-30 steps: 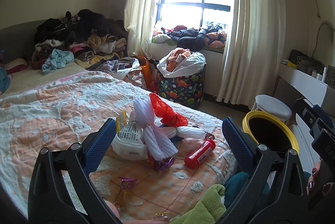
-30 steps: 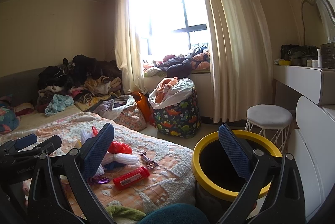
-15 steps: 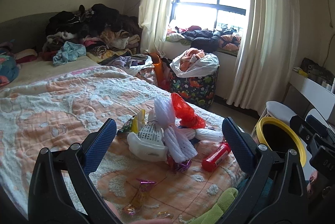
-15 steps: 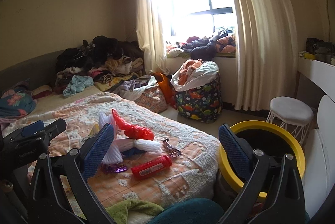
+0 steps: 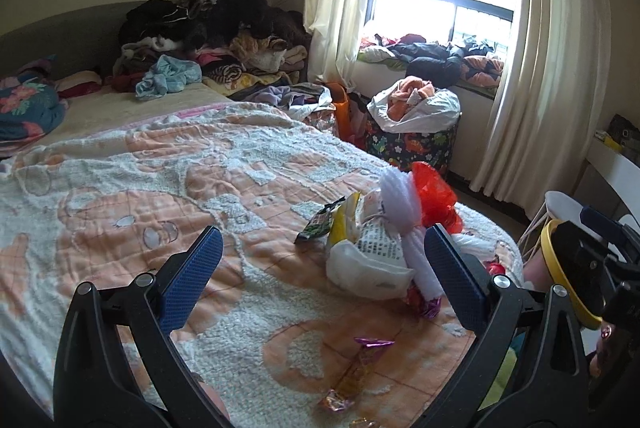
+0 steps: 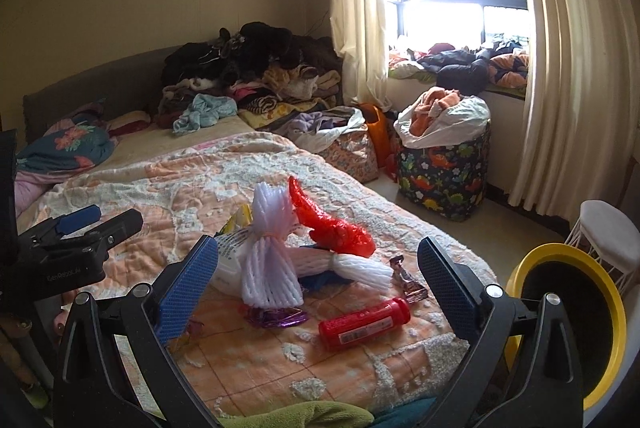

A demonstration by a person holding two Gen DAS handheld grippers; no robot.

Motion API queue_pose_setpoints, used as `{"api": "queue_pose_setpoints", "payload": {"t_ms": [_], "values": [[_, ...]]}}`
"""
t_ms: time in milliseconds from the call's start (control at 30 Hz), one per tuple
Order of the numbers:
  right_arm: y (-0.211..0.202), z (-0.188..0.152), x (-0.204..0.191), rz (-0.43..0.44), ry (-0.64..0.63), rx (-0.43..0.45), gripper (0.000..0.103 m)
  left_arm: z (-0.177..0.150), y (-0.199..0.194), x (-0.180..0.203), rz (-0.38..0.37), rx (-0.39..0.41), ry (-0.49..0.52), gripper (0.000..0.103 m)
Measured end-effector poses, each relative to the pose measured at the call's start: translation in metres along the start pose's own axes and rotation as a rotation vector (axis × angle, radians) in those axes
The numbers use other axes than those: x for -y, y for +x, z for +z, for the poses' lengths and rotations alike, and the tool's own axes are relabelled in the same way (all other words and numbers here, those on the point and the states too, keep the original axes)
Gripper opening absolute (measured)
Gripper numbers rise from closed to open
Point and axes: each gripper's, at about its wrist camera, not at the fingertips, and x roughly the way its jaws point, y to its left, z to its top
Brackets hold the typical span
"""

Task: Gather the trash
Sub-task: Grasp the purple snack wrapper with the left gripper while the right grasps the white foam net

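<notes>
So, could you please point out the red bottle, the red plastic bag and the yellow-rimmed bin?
red bottle [image 6: 365, 323]: right wrist view, middle of its body.
red plastic bag [image 6: 340, 234]: right wrist view, its crumpled bulk.
yellow-rimmed bin [image 6: 612, 316]: right wrist view, right rim.

Trash pile [image 6: 304, 260] on bed [image 6: 248, 356], bin [image 6: 568, 324] right.

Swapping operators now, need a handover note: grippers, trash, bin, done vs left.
Left gripper: open, empty, above the blanket.
Right gripper: open, empty, facing the pile.
Trash on the bed blanket: red bottle, white foam nets, red plastic bag, white printed bag, candy wrappers.
Yellow-rimmed bin stands on the floor off the bed's right corner.
Done: nothing held.
Left: every piece into the bin.
</notes>
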Motion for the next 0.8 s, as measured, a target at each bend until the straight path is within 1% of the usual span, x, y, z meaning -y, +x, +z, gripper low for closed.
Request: {"api": "queue_pose_setpoints", "payload": {"t_ms": [100, 200, 267, 333, 400, 533, 667, 733, 767, 800], "values": [[0.020, 0.002, 0.000, 0.040, 0.008, -0.063, 0.097, -0.009, 0.007, -0.011, -0.024, -0.045, 0.021, 0.093], [0.039, 0.003, 0.000, 0.078, 0.025, -0.107, 0.096, -0.021, 0.012, -0.017, -0.091, -0.088, 0.041, 0.093], [0.052, 0.002, -0.002, 0.095, 0.033, -0.142, 0.090, -0.029, 0.017, -0.018, -0.128, -0.124, 0.049, 0.093], [0.066, 0.000, -0.003, 0.102, 0.031, -0.183, 0.080, -0.033, 0.021, -0.018, -0.157, -0.147, 0.049, 0.093], [0.079, -0.004, -0.005, 0.107, 0.032, -0.219, 0.075, -0.036, 0.023, -0.012, -0.193, -0.158, 0.065, 0.093], [0.102, -0.013, -0.001, 0.131, 0.056, -0.288, 0.067, -0.046, 0.032, 0.005, -0.236, -0.217, 0.124, 0.092], [0.120, -0.021, 0.004, 0.152, 0.074, -0.347, 0.058, -0.059, 0.044, 0.021, -0.272, -0.282, 0.188, 0.085], [0.129, -0.025, 0.004, 0.175, 0.088, -0.377, 0.048, -0.064, 0.052, 0.025, -0.288, -0.326, 0.203, 0.081], [0.132, -0.027, 0.004, 0.189, 0.094, -0.392, 0.046, -0.067, 0.056, 0.026, -0.291, -0.347, 0.203, 0.076], [0.135, -0.029, 0.003, 0.205, 0.099, -0.401, 0.038, -0.069, 0.059, 0.026, -0.295, -0.364, 0.203, 0.069]]}}
